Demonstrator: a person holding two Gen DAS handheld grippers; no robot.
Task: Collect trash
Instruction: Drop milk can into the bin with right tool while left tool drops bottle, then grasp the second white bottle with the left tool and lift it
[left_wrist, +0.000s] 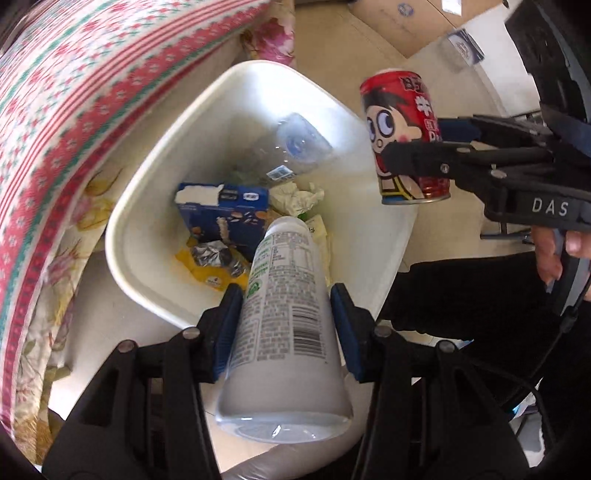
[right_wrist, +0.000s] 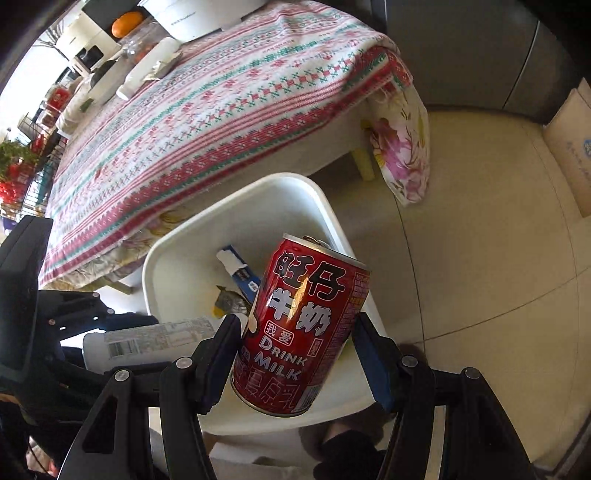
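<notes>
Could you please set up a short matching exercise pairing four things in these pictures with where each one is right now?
Things:
1. white bottle
2. red milk can
3. blue carton
4. patterned tablecloth

Places:
A. lying inside the white bin
B. between the right gripper pads
C. draped over the table
D. between the left gripper pads

Pairs: 1-D, 2-B, 3-A, 4-C

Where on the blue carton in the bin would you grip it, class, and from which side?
Grip the blue carton by its torn white top edge, coming straight down from above. It stands roughly upright among the trash in the white bin, so that edge is its most exposed part; foil and wrappers crowd its base. Both grippers are full now, so I would drop their loads first.
</notes>
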